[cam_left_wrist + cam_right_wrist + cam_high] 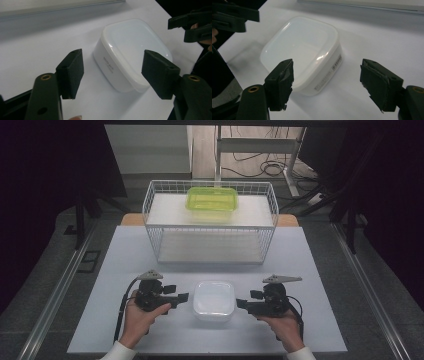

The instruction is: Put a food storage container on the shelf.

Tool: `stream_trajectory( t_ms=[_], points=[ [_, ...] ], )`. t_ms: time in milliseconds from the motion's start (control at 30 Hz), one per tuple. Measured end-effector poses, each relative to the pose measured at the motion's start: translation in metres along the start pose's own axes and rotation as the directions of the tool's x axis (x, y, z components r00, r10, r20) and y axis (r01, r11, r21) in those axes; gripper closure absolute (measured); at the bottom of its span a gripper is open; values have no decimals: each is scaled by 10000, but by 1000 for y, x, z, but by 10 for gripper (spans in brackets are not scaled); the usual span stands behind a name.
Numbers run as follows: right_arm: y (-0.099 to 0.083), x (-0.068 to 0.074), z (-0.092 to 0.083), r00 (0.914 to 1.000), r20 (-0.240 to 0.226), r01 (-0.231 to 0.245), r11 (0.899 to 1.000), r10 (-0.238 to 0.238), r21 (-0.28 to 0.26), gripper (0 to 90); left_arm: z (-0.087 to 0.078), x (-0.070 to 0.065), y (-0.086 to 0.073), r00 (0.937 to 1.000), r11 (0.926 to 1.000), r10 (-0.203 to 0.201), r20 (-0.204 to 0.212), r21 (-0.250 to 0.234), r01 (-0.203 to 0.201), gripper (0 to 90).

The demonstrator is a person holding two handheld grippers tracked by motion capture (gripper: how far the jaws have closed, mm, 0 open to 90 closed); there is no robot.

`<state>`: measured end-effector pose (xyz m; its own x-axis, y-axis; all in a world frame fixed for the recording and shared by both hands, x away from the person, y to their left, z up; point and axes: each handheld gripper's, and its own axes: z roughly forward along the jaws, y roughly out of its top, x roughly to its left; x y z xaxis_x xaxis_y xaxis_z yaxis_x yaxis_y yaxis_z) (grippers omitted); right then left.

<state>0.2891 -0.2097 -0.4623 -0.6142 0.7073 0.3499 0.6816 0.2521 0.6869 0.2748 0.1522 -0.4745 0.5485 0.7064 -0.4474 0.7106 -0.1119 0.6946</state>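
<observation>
The white lidded box [214, 300] sits flat on the near middle of the table [310, 270], directly between my two grippers, and I judge it to be what I am about to pick up. It is close to square with rounded corners, so no side offers a clearly longer axis. My left gripper [181, 298] points in at its left wall from just beside it, jaws spread with nothing between them; in the left gripper view the box [132, 52] lies just ahead of the pads. My right gripper [242, 304] faces the opposite wall, also spread and empty, and in the right gripper view the box [303, 52] lies ahead and toward the left pad. Both look about equally near, neither touching. Well behind the box stands a white wire basket [210, 222] with a green lidded container [212, 203] on its top shelf. Nothing lies between the pads and the box.
</observation>
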Motion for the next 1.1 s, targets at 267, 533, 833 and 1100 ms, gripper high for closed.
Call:
stream_trajectory(
  t_ms=[267,533,833,1100],
  points=[
    [6,0,14,9975,-443,-557,9984,559,47,300,19,1,7,9952,9965,-731,644,457,702,378],
    [14,0,29,9930,-589,-1021,9947,1027,130,343,38,5,12,9831,9815,-1573,941,1250,1451,395],
    [5,-7,31,9893,-822,-1173,9923,1203,403,385,44,12,4,9667,9686,-2148,1392,1570,1927,460],
    [3,-7,38,9837,-1150,-1304,9888,1381,721,439,47,13,0,9579,9648,-2249,1783,1783,1933,576]
  ],
)
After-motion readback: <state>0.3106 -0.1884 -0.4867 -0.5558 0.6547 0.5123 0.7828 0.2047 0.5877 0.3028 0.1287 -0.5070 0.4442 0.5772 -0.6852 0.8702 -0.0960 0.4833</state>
